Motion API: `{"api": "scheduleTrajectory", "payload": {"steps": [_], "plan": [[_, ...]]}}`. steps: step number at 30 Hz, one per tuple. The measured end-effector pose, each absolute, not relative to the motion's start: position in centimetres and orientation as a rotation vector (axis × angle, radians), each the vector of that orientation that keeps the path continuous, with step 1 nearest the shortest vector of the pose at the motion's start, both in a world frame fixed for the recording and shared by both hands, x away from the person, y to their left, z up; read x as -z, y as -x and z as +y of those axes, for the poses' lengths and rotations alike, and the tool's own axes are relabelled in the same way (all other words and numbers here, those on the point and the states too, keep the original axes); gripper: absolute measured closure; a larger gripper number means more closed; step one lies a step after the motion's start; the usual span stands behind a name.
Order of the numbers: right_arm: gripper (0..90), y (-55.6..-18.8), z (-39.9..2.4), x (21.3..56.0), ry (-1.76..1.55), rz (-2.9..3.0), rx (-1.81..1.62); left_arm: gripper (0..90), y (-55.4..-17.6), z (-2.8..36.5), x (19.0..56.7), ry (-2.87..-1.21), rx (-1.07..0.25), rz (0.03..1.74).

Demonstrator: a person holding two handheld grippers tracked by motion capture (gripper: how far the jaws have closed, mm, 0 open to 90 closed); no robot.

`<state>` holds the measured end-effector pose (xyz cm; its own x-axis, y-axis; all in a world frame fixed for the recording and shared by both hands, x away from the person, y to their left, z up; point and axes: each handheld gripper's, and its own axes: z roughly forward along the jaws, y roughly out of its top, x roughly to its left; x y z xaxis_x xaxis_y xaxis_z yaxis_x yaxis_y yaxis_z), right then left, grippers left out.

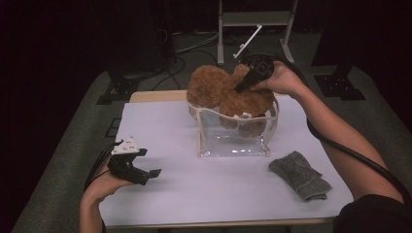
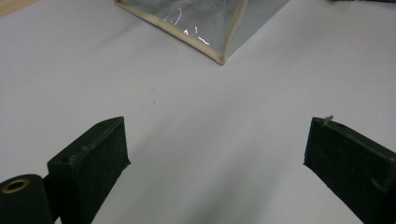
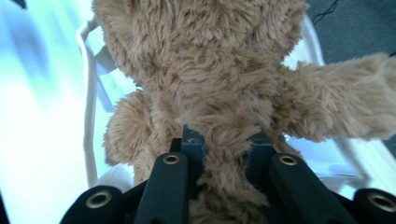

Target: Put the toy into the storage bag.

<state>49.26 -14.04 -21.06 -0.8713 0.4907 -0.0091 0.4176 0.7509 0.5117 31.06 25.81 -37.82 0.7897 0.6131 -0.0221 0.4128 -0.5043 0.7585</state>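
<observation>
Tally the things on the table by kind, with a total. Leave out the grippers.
Plush teddy bear: 1
Clear bag with cream trim: 1
Grey cloth: 1
Total: 3

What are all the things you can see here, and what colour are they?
teddy bear: one, brown, partly inside the clear bag, pinched by the right claw
clear bag: one, see-through with cream trim, middle of the table
cloth: one, grey, on the table to the right of the bag
table: one, white top
left claw: one, black, open, low over the table's left side
right claw: one, black, shut on the teddy bear
</observation>
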Motion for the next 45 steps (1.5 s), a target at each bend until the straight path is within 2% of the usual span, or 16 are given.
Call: {"api": "scheduleTrajectory", "payload": {"steps": [8,22,28,34,45], "plan": [[75.0,-48.5,-13.7,22.4,-0.708,2.834,-0.761,5.3,-31.1,25.8,37.8,-2.170,-0.319,0.757],[75.2,-46.5,-13.5,21.9,-0.651,2.876,-0.792,5.3,-31.2,25.4,37.8,-2.178,-0.307,0.744],[75.2,-47.2,-14.1,22.9,-0.710,2.896,-0.826,5.3,-31.2,25.4,37.8,-2.180,-0.309,0.742],[75.2,-48.4,-14.6,25.7,-0.774,2.925,-0.751,5.3,-31.1,25.5,37.8,-2.180,-0.305,0.747],[74.8,-49.9,-14.1,28.2,-0.805,2.926,-0.660,4.2,-31.0,25.6,38.0,-2.177,-0.308,0.762]]}}
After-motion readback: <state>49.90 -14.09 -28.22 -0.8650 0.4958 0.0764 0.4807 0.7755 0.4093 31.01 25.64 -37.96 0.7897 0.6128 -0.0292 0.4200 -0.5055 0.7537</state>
